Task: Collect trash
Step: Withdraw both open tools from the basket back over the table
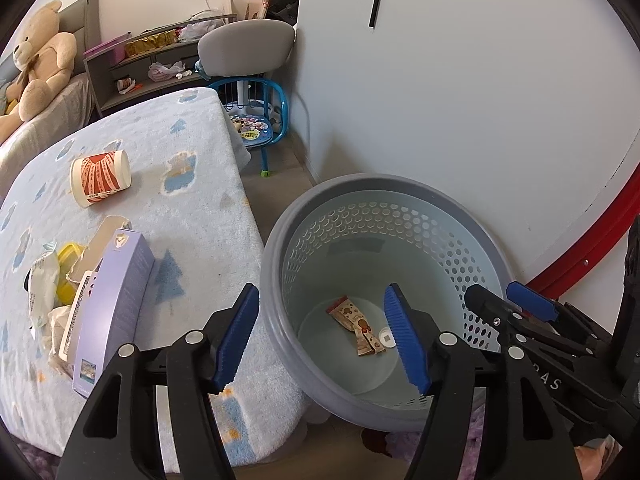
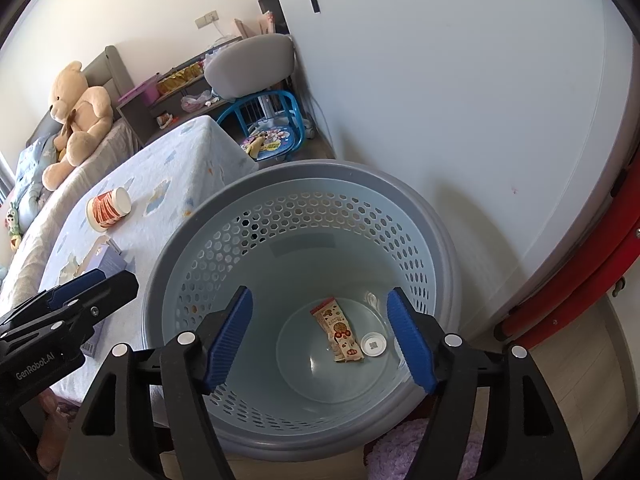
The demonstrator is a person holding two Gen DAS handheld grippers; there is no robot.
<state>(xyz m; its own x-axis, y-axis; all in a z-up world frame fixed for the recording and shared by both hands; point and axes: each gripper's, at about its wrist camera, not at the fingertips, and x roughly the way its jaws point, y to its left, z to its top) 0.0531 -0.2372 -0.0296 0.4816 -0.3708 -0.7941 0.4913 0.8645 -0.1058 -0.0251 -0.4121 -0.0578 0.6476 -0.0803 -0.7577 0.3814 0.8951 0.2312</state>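
Note:
A grey perforated trash basket (image 1: 280, 248) (image 2: 168, 264) stands on the floor beside a low table. A snack wrapper (image 1: 356, 322) (image 2: 338, 330) lies on its bottom. My left gripper (image 1: 322, 340) is open and empty over the basket's left rim. My right gripper (image 2: 320, 336) is open and empty above the basket's mouth. On the table (image 1: 192, 208) lie a paper cup (image 1: 100, 178) (image 2: 109, 208) on its side, a purple box (image 1: 116, 300) (image 2: 105, 258), a white wrapper (image 1: 42, 284), a yellow lid (image 1: 70, 256) and crumpled paper (image 1: 60, 320).
A white wall (image 1: 460, 100) stands right behind the basket. A red curved frame (image 1: 592, 248) is at the right. A blue child's chair (image 1: 256, 120), a grey chair (image 1: 244, 46), a shelf and a teddy bear (image 1: 38, 68) on a bed are farther back.

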